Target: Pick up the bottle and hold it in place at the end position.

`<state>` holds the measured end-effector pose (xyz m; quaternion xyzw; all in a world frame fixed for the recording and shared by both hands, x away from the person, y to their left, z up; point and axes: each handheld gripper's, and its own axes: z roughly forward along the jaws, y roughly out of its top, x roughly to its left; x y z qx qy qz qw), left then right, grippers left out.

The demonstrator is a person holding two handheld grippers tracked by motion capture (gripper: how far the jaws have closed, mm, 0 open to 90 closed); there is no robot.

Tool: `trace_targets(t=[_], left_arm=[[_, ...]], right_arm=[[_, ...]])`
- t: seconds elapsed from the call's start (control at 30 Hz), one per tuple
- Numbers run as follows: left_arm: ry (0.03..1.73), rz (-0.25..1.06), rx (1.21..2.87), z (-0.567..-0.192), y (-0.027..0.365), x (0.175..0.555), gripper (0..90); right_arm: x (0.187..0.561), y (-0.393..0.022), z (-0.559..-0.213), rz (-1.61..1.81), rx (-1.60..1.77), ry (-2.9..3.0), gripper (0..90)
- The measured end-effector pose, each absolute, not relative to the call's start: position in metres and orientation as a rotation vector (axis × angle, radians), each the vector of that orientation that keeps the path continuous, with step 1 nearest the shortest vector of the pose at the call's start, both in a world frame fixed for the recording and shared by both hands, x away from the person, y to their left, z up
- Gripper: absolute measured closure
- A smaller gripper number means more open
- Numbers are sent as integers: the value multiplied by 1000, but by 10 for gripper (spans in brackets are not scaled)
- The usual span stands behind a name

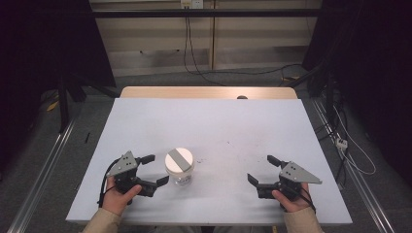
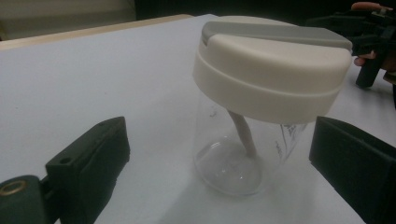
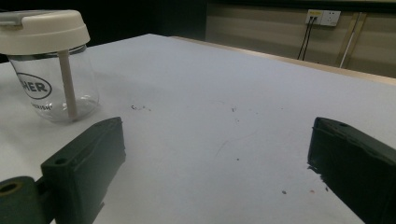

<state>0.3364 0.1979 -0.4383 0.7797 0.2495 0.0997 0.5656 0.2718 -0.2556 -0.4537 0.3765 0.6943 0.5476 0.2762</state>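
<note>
A clear glass jar (image 1: pixel 180 171) with a cream lid and a grey strip across its top stands upright on the white table (image 1: pixel 218 126), near the front left. Inside it a cream straw-like stem (image 2: pixel 243 134) runs down from the lid. My left gripper (image 1: pixel 151 170) is open just left of the jar, its jaws wide apart and not touching it; in the left gripper view the jar (image 2: pixel 261 102) stands a little ahead of the jaws. My right gripper (image 1: pixel 262 170) is open at the front right over bare table. The jar (image 3: pixel 46 65) shows far left in the right gripper view.
Small dark specks (image 1: pixel 238 158) mark the table's middle. A wooden edge (image 1: pixel 209 92) runs along the table's far side. Cables (image 1: pixel 194 53) hang from a wall socket behind, and metal rails (image 1: pixel 43 165) flank the table on the floor.
</note>
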Motion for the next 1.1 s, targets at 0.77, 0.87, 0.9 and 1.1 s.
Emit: trace_targets(t=[0.77, 0.87, 0.9, 1.1], left_arm=[[578, 208, 1876, -443, 170, 338, 41], [575, 209, 1883, -444, 164, 338, 42], [569, 208, 1885, -445, 162, 339, 42], [594, 238, 1901, -446, 151, 340, 45]], right_arm=[[272, -254, -454, 1472, 998, 1880, 35], [272, -254, -454, 1473, 997, 1881, 35], [272, -254, -454, 1474, 996, 1882, 35], [272, -253, -454, 1473, 996, 1884, 37]])
